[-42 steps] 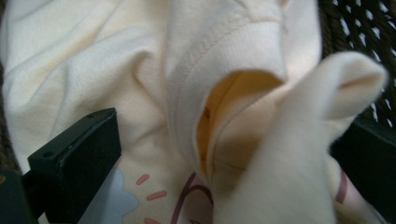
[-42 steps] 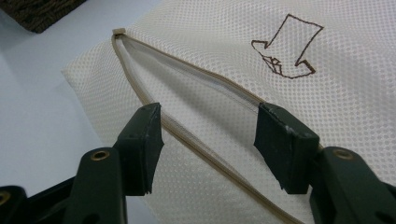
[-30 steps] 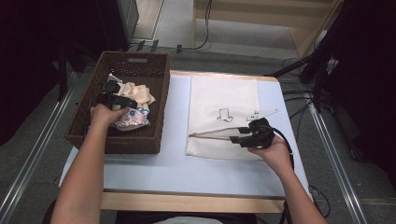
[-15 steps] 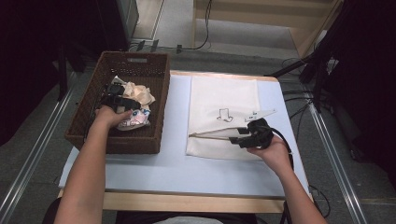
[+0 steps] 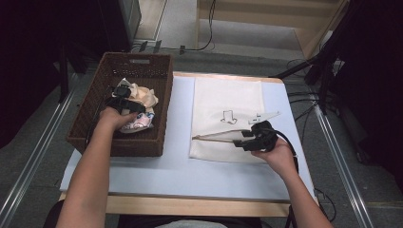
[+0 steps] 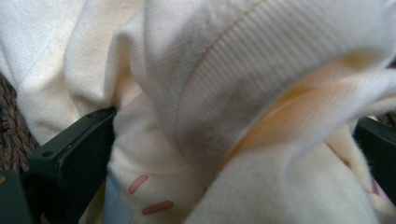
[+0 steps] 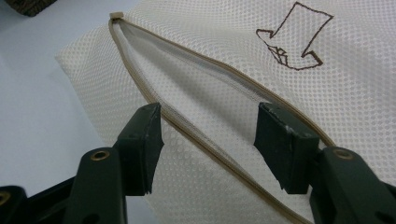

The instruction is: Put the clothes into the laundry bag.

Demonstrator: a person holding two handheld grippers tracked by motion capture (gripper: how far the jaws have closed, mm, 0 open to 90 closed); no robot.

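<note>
A brown wicker basket (image 5: pixel 135 59) stands at the table's left and holds crumpled cream clothes (image 5: pixel 142 97). My left gripper (image 5: pixel 122 95) is down among them. Its jaws stand wide apart with a ribbed cream garment (image 6: pixel 224 84) bunched between them, and the left gripper (image 6: pixel 224 140) is open. A cream mesh laundry bag (image 5: pixel 228 99) with a drawn arrow (image 7: pixel 294 42) lies flat on the right. My right gripper (image 5: pixel 237 137) hovers low over its near end. The right gripper (image 7: pixel 208 130) is open and straddles the bag's gaping zipper (image 7: pixel 126 56).
The pale blue table top (image 5: pixel 176 161) has bare room between basket and bag and along the front edge. Cables and a black stand (image 5: pixel 323 71) crowd the floor beyond the right edge. Basket weave (image 6: pixel 9 126) shows beside the left jaw.
My left hand has shifted slightly within the basket, pressing into the clothes. The right gripper has stayed over the bag's zipper.
</note>
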